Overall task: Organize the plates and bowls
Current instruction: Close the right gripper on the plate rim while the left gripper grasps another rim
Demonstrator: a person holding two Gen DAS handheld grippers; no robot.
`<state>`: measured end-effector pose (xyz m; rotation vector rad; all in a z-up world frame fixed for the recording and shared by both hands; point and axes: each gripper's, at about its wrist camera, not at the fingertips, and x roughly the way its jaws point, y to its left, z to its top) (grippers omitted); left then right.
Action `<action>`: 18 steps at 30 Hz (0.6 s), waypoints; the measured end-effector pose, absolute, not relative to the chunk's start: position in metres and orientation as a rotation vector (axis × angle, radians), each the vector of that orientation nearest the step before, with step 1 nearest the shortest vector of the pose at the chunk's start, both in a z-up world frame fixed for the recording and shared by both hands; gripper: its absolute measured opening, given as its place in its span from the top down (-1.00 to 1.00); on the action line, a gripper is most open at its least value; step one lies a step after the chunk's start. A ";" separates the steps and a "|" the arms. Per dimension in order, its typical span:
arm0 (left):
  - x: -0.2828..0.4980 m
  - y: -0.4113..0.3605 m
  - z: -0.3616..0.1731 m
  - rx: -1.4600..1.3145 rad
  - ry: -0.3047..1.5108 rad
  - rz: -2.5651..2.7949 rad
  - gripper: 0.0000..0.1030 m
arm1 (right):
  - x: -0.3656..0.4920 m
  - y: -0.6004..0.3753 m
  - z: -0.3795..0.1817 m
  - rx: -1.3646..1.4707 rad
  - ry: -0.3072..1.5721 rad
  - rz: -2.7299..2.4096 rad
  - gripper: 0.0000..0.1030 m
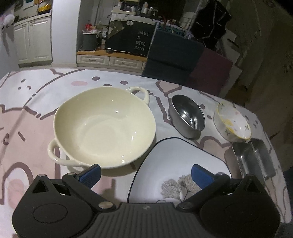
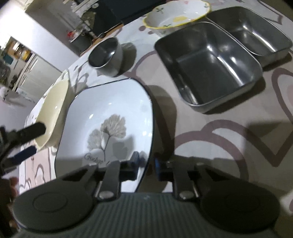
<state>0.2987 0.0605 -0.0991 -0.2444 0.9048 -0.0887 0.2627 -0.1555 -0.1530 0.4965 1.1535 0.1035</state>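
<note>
A white square plate (image 1: 179,159) (image 2: 109,113) with a dark rim and a grey leaf print lies on the table. My right gripper (image 2: 146,162) is shut on the plate's near right rim, one pad inside and one outside. My left gripper (image 1: 145,174) is open above the tablecloth, with the plate's left corner between its blue pads (image 1: 90,176) and nothing touching them. Just beyond it sits a cream two-handled bowl (image 1: 104,126) (image 2: 53,109). A small steel bowl (image 1: 186,115) (image 2: 106,55) and a floral bowl with a yellow rim (image 1: 232,122) (image 2: 175,16) stand further back.
Two steel rectangular trays (image 2: 208,64) (image 2: 250,31) sit side by side to the right of the plate. A pink and white patterned tablecloth (image 1: 27,109) covers the table. Dark cushions (image 1: 174,55) and cabinets (image 1: 109,60) lie beyond the far edge.
</note>
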 end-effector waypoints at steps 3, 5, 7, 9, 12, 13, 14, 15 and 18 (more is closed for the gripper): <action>0.299 0.062 -0.101 -0.271 0.907 -0.088 -1.00 | 0.261 -0.149 -0.149 0.429 1.144 0.118 0.70; 0.298 0.061 -0.102 -0.255 0.906 -0.094 -1.00 | 0.261 -0.148 -0.146 0.406 1.144 0.123 0.72; 0.297 0.060 -0.102 -0.232 0.903 -0.115 -1.00 | 0.260 -0.148 -0.143 0.370 1.135 0.136 0.72; 0.297 0.059 -0.104 -0.216 0.933 -0.125 -1.00 | 0.258 -0.151 -0.141 0.348 1.128 0.144 0.73; 0.299 0.061 -0.108 -0.233 0.967 -0.138 -1.00 | 0.258 -0.154 -0.141 0.330 1.127 0.140 0.73; 0.300 0.063 -0.109 -0.246 0.975 -0.143 -1.00 | 0.258 -0.156 -0.140 0.325 1.127 0.136 0.74; 0.299 0.064 -0.109 -0.263 0.978 -0.156 -1.00 | 0.259 -0.159 -0.140 0.322 1.127 0.132 0.74; 0.299 0.064 -0.110 -0.277 0.983 -0.165 -1.00 | 0.258 -0.161 -0.139 0.322 1.127 0.128 0.75; 0.299 0.063 -0.112 -0.299 1.006 -0.169 -1.00 | 0.259 -0.172 -0.137 0.324 1.132 0.107 0.76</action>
